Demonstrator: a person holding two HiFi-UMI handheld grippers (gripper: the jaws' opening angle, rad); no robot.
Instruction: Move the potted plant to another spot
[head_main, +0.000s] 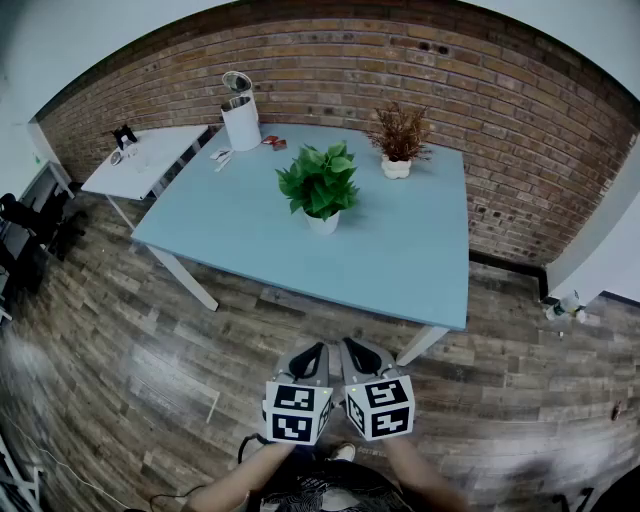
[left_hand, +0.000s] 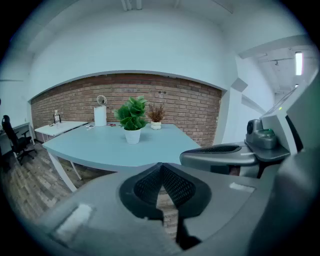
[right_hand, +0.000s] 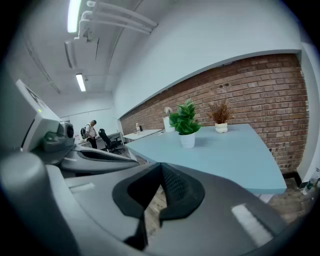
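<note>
**Approach stance, head view.** The plant (head_main: 320, 190) (green, in a white pot (head_main: 322, 224)) stands upright near the middle of the table (head_main: 420, 270), with nothing touching it. A dried plant (head_main: 399, 140) sits at the table's far edge, by the brick wall (head_main: 520, 120). A white canister (head_main: 240, 112) stands at the table's far left corner. Both grippers hang over the floor (head_main: 150, 340), well short of the table's near edge, side by side and tipped slightly down toward it. The left gripper (head_main: 309, 360) has its jaws pressed together with nothing between them. The right gripper (head_main: 363, 357) is likewise clenched and empty. This closed, paired posture probably suits walking up rather than grasping, and the jaws would have to part before either could take the pot. Bare tabletop lies on every side of the plant, so several new spots appear available.
</note>
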